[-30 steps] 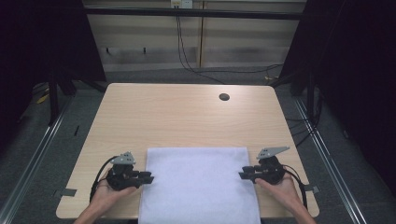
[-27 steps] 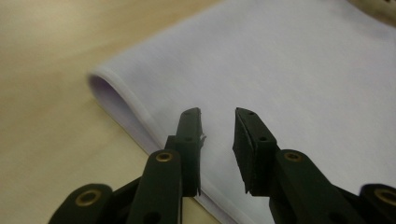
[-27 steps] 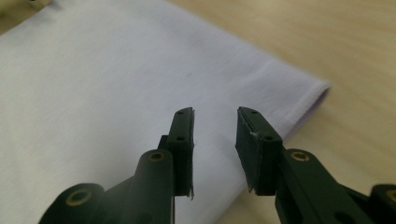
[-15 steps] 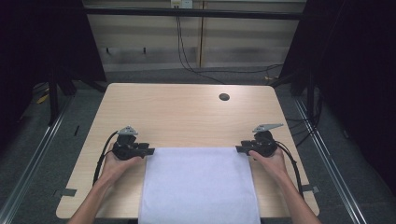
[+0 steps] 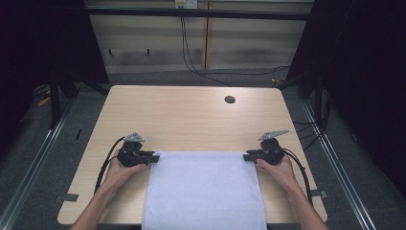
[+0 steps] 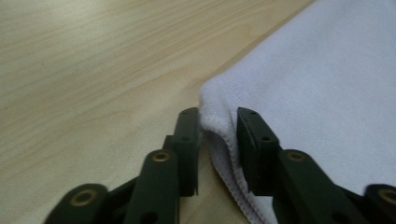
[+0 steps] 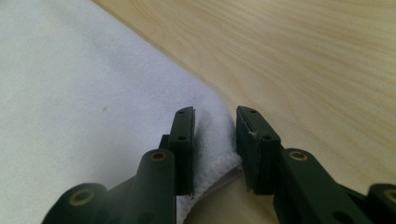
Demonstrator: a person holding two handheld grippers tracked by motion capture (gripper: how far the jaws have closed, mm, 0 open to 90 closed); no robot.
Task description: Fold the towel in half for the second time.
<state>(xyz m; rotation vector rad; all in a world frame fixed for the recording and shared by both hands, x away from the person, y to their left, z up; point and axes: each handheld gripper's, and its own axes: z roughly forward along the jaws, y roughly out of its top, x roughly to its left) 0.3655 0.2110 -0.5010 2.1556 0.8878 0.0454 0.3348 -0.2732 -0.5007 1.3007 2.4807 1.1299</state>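
White terry towel (image 5: pixel 203 189), rectangular, overhangs surface (image 5: pixel 191 120) near edge; far half bare woodgrain. Left gripper (image 5: pixel 154 157), right gripper (image 5: pixel 246 156) just closing, pinching far corners.

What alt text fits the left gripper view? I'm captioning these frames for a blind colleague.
Two black tongs straddle the rounded corner of a white towel, its hemmed edge between the jaws. The towel lies on a light wooden table, which shows at the left.
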